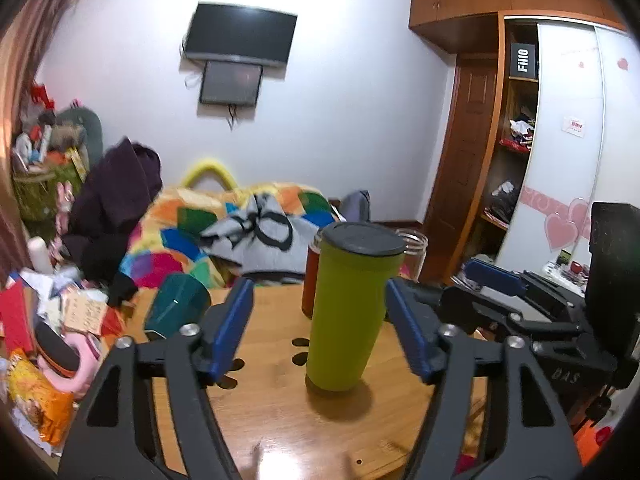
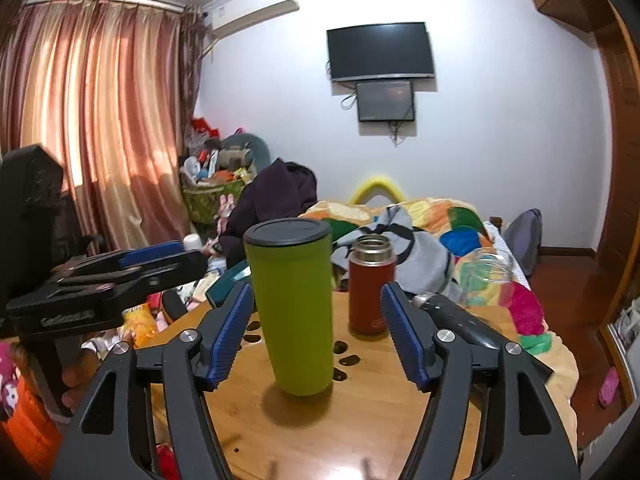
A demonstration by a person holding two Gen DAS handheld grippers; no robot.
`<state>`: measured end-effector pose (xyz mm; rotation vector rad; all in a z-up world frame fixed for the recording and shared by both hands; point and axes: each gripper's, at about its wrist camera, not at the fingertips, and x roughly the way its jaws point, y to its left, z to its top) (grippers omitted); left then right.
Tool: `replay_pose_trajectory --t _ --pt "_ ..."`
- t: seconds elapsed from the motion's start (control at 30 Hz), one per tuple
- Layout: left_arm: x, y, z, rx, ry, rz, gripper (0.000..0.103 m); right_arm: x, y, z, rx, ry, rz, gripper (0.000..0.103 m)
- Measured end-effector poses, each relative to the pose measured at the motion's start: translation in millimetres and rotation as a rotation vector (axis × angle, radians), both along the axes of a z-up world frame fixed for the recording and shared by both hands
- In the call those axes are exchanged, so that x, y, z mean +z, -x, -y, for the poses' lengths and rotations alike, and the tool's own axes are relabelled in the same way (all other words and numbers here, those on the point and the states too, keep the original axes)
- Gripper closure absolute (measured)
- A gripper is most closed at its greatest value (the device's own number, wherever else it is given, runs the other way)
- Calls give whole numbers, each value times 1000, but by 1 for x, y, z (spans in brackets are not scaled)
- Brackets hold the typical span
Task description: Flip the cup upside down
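Both tools, left tool [image 1: 320, 326] and right tool [image 2: 318, 330], gape wide and empty, each straddling the upright green cup [image 1: 352, 308] on the desk [image 1: 280, 412], neither clearly nearer.

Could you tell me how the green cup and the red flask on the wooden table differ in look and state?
The green cup is taller and tapers toward its base; the red flask is shorter and straight-sided. The green cup is closed by a dark lid; the red flask's metal mouth is open. The green cup stands between the open fingers of the right gripper; the red flask stands farther back. Both stand upright on the wooden table.
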<state>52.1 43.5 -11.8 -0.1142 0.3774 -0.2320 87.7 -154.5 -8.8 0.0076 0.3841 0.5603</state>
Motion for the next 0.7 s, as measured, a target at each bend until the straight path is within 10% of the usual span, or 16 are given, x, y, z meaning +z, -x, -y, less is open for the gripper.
replay_pose_trajectory --t 0.27,0.43,0.7 --pt "6 41 19 105 -59 104 1 9 19 27 -77 -39 14 18" --pt "7 51 28 141 -89 119 0 12 33 31 -112 -34 37 0" --pt "-1 61 32 175 -92 103 0 17 51 33 -134 -14 79 0"
